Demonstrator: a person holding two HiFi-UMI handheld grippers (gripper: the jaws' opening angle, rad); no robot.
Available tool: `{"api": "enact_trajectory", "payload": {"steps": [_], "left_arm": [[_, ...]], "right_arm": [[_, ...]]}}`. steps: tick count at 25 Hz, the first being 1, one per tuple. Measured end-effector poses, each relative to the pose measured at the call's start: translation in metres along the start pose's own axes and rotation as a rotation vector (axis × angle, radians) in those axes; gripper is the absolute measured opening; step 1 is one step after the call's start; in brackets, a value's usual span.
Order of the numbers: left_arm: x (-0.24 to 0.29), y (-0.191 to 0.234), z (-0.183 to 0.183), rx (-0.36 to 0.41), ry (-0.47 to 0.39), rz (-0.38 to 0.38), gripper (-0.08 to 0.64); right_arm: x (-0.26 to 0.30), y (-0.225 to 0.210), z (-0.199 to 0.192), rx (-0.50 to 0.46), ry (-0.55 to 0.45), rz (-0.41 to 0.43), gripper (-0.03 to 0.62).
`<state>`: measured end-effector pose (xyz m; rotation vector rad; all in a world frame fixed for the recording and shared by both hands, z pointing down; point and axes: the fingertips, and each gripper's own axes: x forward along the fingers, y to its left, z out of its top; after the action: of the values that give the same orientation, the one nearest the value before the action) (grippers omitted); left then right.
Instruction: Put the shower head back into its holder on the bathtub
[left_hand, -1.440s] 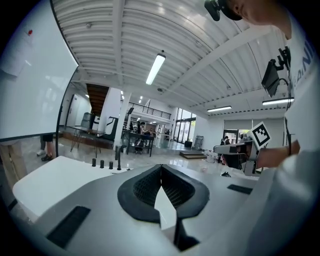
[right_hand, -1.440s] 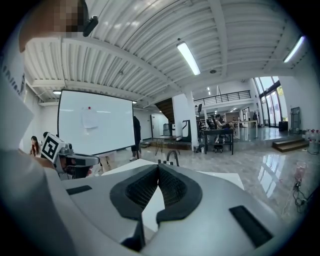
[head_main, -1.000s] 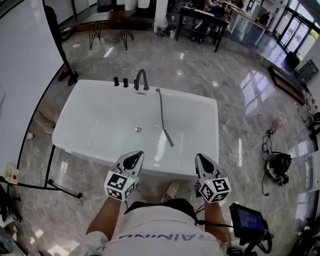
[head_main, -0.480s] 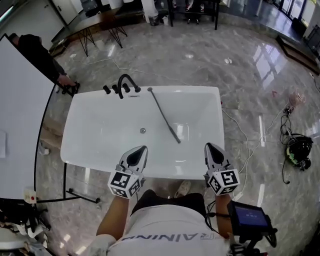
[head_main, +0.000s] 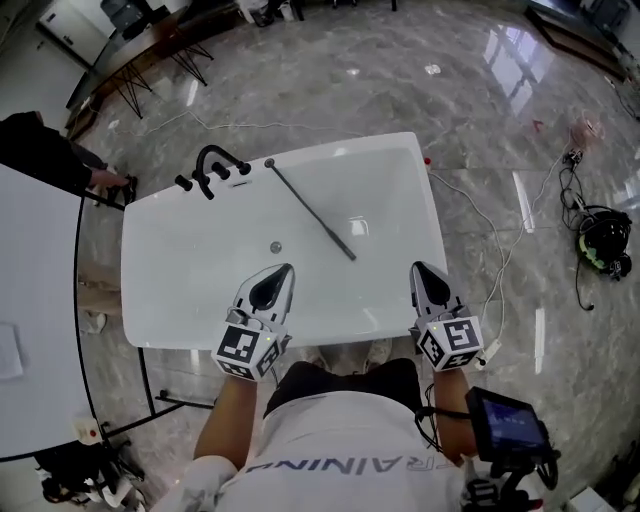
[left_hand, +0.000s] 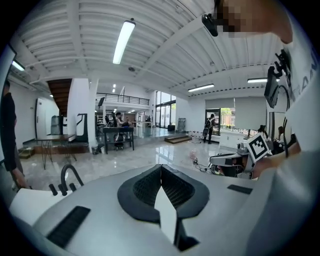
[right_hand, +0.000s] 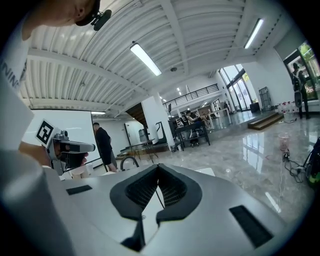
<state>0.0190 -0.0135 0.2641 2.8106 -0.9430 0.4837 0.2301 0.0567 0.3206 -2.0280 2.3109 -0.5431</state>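
Diagonally, shower head (head_main: 315, 215) inside white bathtub (head_main: 190, 260), left hand-held gripper (head_main: 280, 275) and right hand-held gripper (head_main: 420, 272) pressed together

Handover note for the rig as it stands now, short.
Left tongs: shut, empty, over the tub's near rim.
Right tongs: shut, empty, same rim, further right.
Shower head: lying inside the tub, hose running to the far rim by the faucet.
Done: nothing yet.
Left: grasp the head, seat it in its holder; holder's spot not clear from here.
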Motion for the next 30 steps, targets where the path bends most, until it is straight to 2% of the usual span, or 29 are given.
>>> {"api": "enact_trajectory", "payload": {"steps": [6,11,16,19,22,25,27,30], "left_arm": [[0.005,0.03,-0.005,0.01,-0.026,-0.102,0.018],[-0.013,0.076,-0.016,0.008,-0.031,-0.15,0.018],[-0.041,0.127,-0.038,-0.015,-0.035,-0.173,0.018],[-0.044,0.15,-0.053,-0.029,-0.018,-0.164,0.018],[-0.034,0.157,-0.067,-0.017,0.004,-0.156,0.018],[-0.001,0.156,-0.09,0.003,0.038,-0.165,0.018],[0.03,0.16,-0.121,0.012,0.079,-0.167,0.018],[0.087,0.162,-0.175,0.068,0.148,-0.168,0.018]], "right_arm": [[0.001,0.021,0.0,-0.021,0.006,-0.111,0.012],[0.019,0.065,-0.009,-0.024,0.028,-0.169,0.012],[0.05,0.116,-0.014,-0.053,0.045,-0.171,0.012],[0.07,0.131,-0.018,-0.073,0.064,-0.144,0.012],[0.09,0.124,-0.034,-0.075,0.102,-0.109,0.012],[0.113,0.097,-0.065,-0.084,0.171,-0.095,0.012],[0.133,0.077,-0.095,-0.063,0.221,-0.07,0.012],[0.166,0.042,-0.144,-0.041,0.274,-0.027,0.012]]}}
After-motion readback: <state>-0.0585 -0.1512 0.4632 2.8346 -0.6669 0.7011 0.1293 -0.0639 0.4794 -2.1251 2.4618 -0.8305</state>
